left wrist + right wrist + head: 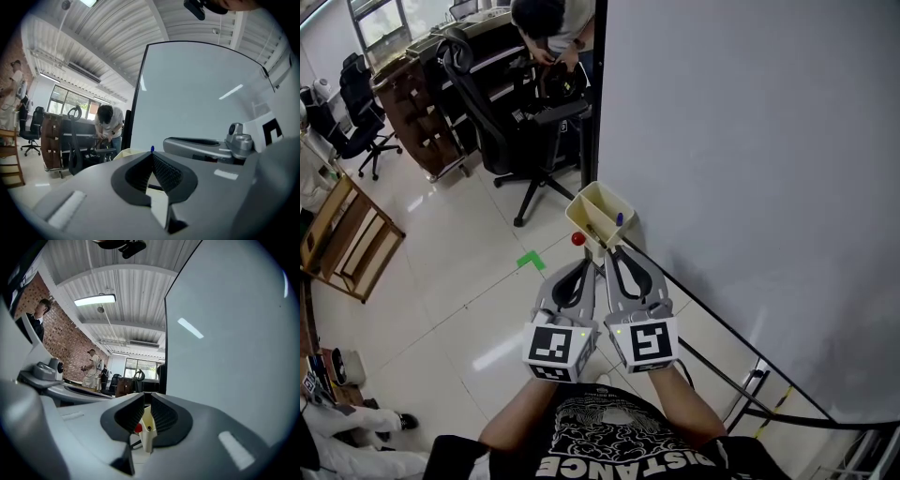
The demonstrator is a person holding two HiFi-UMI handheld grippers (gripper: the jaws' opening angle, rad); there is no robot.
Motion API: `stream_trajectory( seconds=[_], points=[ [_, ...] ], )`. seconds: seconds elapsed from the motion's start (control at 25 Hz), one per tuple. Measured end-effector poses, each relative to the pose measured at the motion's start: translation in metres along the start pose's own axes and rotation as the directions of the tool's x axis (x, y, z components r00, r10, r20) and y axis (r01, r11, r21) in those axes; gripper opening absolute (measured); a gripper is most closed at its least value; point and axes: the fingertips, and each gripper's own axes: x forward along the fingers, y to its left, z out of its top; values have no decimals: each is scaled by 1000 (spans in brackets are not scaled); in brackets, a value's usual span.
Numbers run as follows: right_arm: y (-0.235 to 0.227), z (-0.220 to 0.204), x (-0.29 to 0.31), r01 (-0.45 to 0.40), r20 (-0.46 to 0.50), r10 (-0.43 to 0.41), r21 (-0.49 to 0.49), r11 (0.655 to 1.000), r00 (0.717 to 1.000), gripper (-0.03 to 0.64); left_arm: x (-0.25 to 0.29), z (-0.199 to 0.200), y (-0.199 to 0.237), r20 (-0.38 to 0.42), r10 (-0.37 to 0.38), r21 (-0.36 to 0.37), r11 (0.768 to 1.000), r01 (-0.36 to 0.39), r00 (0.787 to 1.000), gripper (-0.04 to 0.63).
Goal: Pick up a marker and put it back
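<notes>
Pointing side by side at the cream plastic bin just ahead: left tongs closed, empty; right tongs narrow, pinching a thin dark marker; red ball left of the tips.

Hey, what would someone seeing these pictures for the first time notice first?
The whiteboard fills the head view's right side, with a cream holder at its corner showing a blue marker cap inside and something red at its outer side. Just below, the left gripper and right gripper point at it side by side. At the top, a person bends beside an office chair.
</notes>
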Motion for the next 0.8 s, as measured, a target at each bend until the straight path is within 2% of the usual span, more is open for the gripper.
stream_trajectory(
  seconds=[0.32, 0.44, 0.8],
  points=[
    [9, 22, -30, -18, 18, 18, -8, 1000, 1000, 37, -18, 13, -16, 35, 11, 5, 1000, -11, 999, 3],
    [11, 25, -39, -19, 19, 19, -5, 1000, 1000, 14, -25, 15, -22, 37, 11, 12, 1000, -12, 999, 3],
    [31, 29, -58, -3, 24, 2, 12, 1000, 1000, 0, -53, 24, -30, 34, -17, 44, 999, 15, 999, 3]
  ],
)
